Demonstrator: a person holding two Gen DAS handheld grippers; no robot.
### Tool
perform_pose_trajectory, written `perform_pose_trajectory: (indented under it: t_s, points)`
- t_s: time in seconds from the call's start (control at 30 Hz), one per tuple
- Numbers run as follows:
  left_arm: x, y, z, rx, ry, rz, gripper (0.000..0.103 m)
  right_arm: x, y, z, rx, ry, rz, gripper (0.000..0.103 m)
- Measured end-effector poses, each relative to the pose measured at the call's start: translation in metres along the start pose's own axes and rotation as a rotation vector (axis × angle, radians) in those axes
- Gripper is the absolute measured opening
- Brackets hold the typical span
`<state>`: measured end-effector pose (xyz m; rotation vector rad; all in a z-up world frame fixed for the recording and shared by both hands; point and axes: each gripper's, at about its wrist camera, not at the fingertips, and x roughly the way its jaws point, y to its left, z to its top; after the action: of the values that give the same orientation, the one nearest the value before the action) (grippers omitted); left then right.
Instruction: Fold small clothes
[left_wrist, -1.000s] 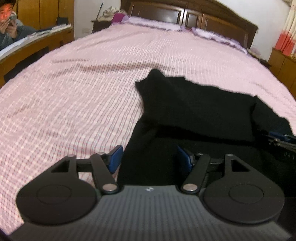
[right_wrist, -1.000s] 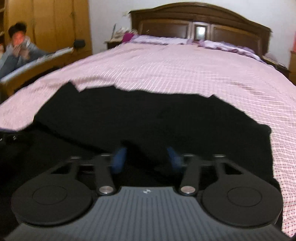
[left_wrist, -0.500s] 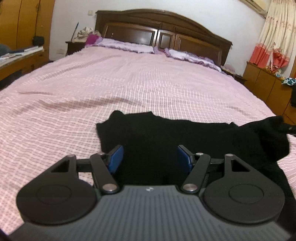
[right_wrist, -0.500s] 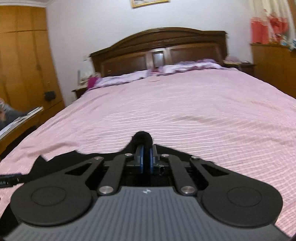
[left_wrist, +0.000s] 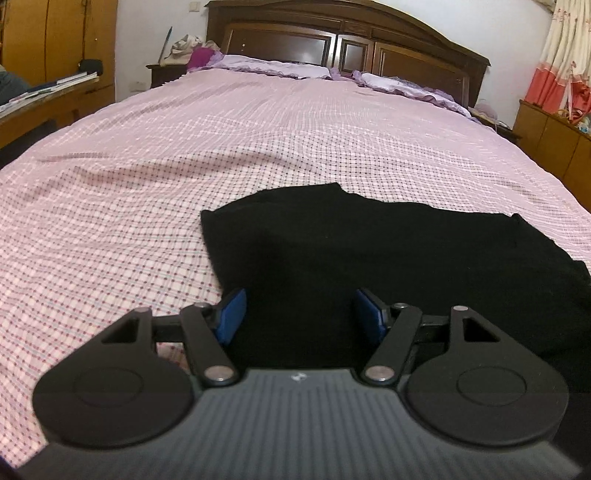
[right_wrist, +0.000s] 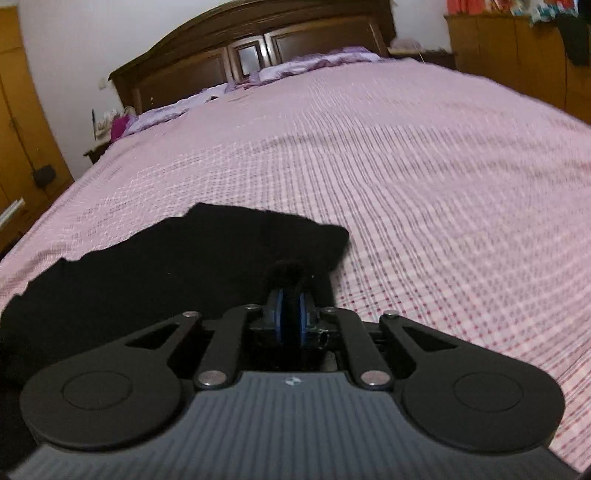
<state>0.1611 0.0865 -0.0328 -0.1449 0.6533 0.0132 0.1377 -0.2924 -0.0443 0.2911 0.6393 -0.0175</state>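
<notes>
A black garment is spread flat on the checked bedspread, near the foot of the bed, with the headboard well beyond it. In the left wrist view the left gripper is held with its blue pads wide apart and nothing between them; the garment's left edge lies just ahead of it and the cloth runs off to the right. In the right wrist view the right gripper is closed on a small bunch of the garment, pinched up at its right edge, and the rest of the cloth lies to the left of it. The long axis of the garment is judged to run across the bed, from one gripper to the other, not toward the headboard. Each gripper is nearest its own end, so the coming fold is judged to turn on the left edge being taken by the left gripper, then carried along that axis. Which end is neck or hem cannot be told.
</notes>
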Motion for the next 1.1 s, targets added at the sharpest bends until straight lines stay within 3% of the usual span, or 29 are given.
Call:
perform_pose_trajectory:
  t_s: [0.17,0.4,0.57,0.67,1.1]
  points:
    - [-0.007,0.0,0.003,0.013,0.006,0.009,0.066,0.002,-0.003,0.003,0.053,0.008,0.032,0.01]
    - [-0.042,0.01,-0.002,0.008,0.054,0.03,0.066,-0.047,-0.003,0.0,0.048,-0.004,0.023,0.038]
    - [-0.08,0.014,-0.018,0.043,0.067,0.051,0.066,-0.093,-0.002,-0.021,0.036,0.005,0.055,0.062]
    - [-0.103,0.016,-0.032,0.057,0.075,0.042,0.066,-0.121,0.001,-0.04,0.023,0.009,0.081,0.07]
    - [-0.157,0.01,-0.085,0.11,0.2,0.059,0.066,-0.188,-0.005,-0.116,0.011,0.103,0.113,0.08]
